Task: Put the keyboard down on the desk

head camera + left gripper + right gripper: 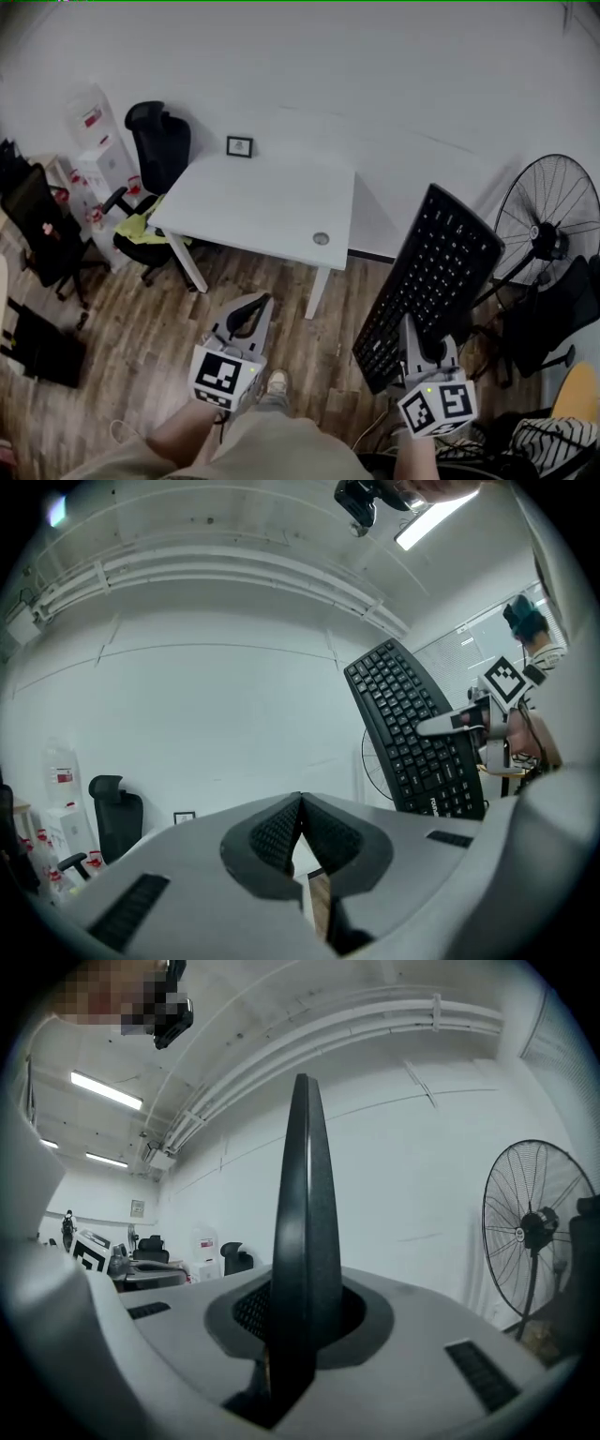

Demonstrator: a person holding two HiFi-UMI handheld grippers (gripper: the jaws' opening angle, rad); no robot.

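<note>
A black keyboard (431, 281) hangs in the air at the right, tilted upright with its keys facing left. My right gripper (424, 352) is shut on its lower edge. In the right gripper view the keyboard (302, 1241) stands edge-on between the jaws. The left gripper view shows the keyboard (412, 733) from the side, to the right. My left gripper (251, 314) hangs lower left of the keyboard, shut with nothing in it; its pads (298, 836) meet. The white desk (258, 206) stands ahead, beyond both grippers, with bare top.
A small framed picture (239, 146) stands at the desk's back edge. A black office chair (155, 159) sits left of the desk. A standing fan (548, 220) is at the right, close to the keyboard. Another dark chair (42, 225) is at far left. The floor is wood.
</note>
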